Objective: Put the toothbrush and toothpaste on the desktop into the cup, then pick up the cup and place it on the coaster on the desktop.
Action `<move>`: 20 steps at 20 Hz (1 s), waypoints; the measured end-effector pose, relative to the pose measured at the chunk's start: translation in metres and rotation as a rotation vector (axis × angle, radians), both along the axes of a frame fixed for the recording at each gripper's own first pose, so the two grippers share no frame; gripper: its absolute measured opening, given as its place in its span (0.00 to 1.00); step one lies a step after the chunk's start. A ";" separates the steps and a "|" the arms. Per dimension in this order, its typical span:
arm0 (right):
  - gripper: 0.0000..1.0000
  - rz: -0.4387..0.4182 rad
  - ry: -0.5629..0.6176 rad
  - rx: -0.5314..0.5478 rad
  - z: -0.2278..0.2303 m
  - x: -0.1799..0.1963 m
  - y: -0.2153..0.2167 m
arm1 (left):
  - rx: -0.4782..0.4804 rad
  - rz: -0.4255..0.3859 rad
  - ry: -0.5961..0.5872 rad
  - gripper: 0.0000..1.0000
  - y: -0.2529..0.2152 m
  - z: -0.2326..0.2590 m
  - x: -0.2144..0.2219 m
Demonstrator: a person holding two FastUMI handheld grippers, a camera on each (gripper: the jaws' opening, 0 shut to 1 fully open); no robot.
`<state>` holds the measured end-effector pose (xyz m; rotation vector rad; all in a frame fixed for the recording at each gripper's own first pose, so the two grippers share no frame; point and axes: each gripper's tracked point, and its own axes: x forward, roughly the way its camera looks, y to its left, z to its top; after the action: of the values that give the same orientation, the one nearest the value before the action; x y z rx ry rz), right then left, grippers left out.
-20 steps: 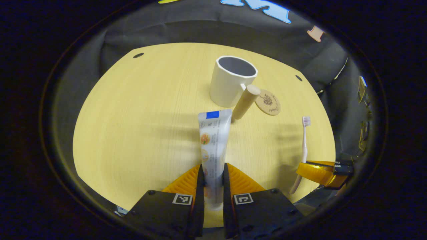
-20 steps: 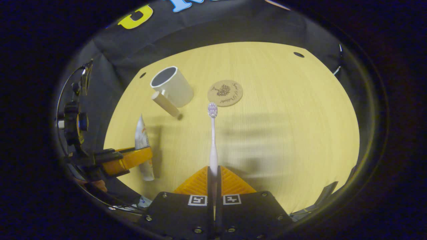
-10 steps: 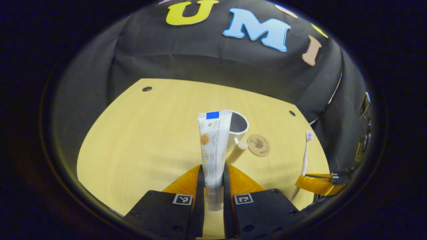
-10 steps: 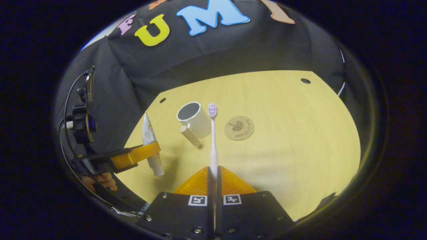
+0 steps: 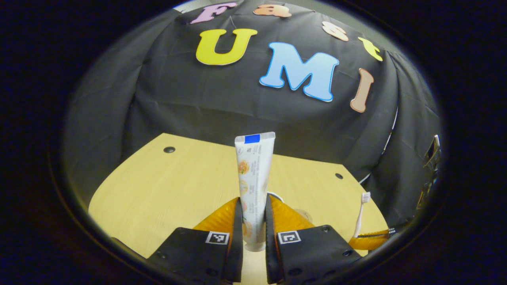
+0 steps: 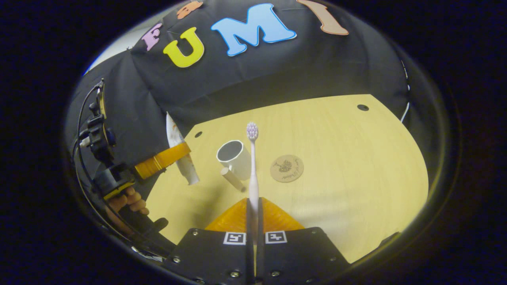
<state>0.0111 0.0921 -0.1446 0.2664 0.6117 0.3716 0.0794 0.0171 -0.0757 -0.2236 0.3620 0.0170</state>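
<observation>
My left gripper (image 5: 252,215) is shut on a white toothpaste tube (image 5: 253,174) that stands upright between its fingers, lifted above the desk. In the right gripper view that tube (image 6: 180,152) hangs tilted, left of the cup. My right gripper (image 6: 253,206) is shut on a pale toothbrush (image 6: 252,166) with its bristle head pointing away. The white cup (image 6: 233,158) with a wooden handle stands on the desk, open side up. A round cork coaster (image 6: 287,168) lies just right of it. In the left gripper view the toothbrush (image 5: 360,213) shows at the right.
The yellow wooden desktop (image 6: 348,158) has small dark holes near its far corners. A hand (image 6: 126,202) holds the left gripper's body at the left of the right gripper view. Black cloth walls close the booth behind the desk.
Both grippers have risen and tipped back with their loads. The cup has dropped behind the left gripper's fingers in its view. The toothpaste now hangs higher and closer to the cup.
</observation>
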 end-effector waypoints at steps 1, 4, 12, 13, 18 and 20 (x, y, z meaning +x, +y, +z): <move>0.04 -0.004 -0.003 0.000 0.001 0.001 -0.001 | 0.001 -0.009 -0.032 0.30 -0.002 0.008 0.007; 0.03 -0.026 -0.007 -0.002 0.002 0.004 -0.005 | 0.004 -0.040 -0.121 0.30 -0.009 0.027 0.036; 0.03 -0.089 -0.001 0.006 0.001 0.000 -0.013 | -0.016 -0.088 -0.219 0.30 -0.022 0.023 0.091; 0.03 -0.097 0.005 0.011 0.000 -0.002 -0.014 | -0.017 -0.089 -0.212 0.30 -0.022 0.016 0.096; 0.03 -0.103 0.016 -0.033 -0.007 -0.009 -0.016 | -0.006 -0.110 -0.157 0.30 -0.027 -0.021 0.110; 0.03 -0.096 0.019 -0.028 -0.006 -0.010 -0.010 | 0.014 -0.117 -0.147 0.30 -0.030 -0.030 0.112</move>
<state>0.0014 0.0817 -0.1509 0.2715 0.6196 0.2687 0.1919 -0.0126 -0.1061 -0.1889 0.2278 -0.1114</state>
